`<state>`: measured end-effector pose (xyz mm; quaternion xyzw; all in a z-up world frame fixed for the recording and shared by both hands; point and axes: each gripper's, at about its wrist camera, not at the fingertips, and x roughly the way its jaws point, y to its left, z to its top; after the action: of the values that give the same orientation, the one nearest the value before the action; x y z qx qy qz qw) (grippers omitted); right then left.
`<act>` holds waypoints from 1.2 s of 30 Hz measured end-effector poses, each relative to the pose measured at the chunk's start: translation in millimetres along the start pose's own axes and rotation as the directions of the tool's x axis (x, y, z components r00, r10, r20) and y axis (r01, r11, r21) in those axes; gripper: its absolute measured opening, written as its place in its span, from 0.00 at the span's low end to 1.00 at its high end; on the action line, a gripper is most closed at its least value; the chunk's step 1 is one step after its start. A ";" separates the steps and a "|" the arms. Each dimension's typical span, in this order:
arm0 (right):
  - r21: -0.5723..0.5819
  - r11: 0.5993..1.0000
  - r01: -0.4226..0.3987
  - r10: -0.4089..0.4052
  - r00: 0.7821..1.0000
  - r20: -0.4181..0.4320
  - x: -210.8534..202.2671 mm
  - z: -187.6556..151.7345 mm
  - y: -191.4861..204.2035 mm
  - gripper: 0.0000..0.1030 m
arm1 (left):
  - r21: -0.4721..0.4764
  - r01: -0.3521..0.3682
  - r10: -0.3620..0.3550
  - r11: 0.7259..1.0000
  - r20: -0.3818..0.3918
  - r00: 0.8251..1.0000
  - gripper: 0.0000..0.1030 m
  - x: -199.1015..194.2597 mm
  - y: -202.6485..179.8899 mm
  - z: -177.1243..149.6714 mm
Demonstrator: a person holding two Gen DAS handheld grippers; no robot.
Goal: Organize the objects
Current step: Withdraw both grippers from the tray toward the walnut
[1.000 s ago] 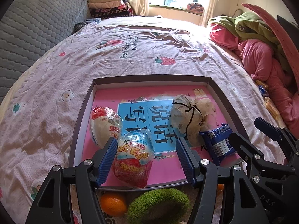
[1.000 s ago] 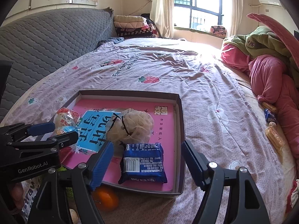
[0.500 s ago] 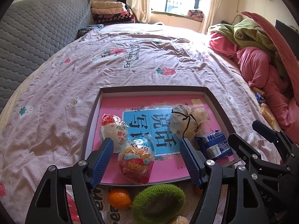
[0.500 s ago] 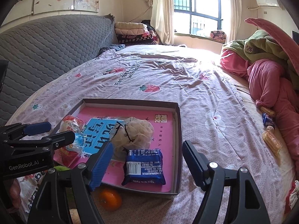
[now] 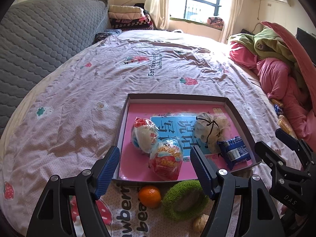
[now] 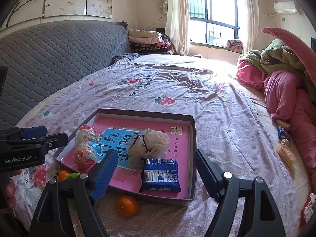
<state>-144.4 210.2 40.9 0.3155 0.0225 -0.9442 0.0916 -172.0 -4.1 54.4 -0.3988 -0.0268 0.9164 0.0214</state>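
Both hand-held grippers, left (image 5: 155, 169) and right (image 6: 156, 173), angled downward, wide apart, empty.

One shallow box (image 5: 240, 116) sits on the bed. Inside it lie four things: two wrapped toy eggs (image 5: 165, 158) (image 5: 145, 135), one tied mesh bundle (image 5: 210, 131) and one blue packet (image 5: 234, 152). Just in front of the box lie two oranges (image 5: 149, 196) (image 6: 126, 205), one green fuzzy ring (image 5: 184, 199) and one walnut (image 5: 199, 222). Well to the right of the box, by the pink bedding, lie about three small snack packets (image 6: 286, 154), partly hidden.
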 end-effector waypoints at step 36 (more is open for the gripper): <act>-0.079 0.995 -0.059 0.052 0.994 -0.098 -34.2 -76.8 50.5 0.77 | 0.030 0.007 -0.004 1.000 -0.108 0.994 0.73 3.6 -0.7 -82.9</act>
<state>-62.7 173.7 0.8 0.3570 0.0567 -0.9233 0.1294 -113.7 -0.5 -4.7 -0.4472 -0.0128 0.8938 0.0315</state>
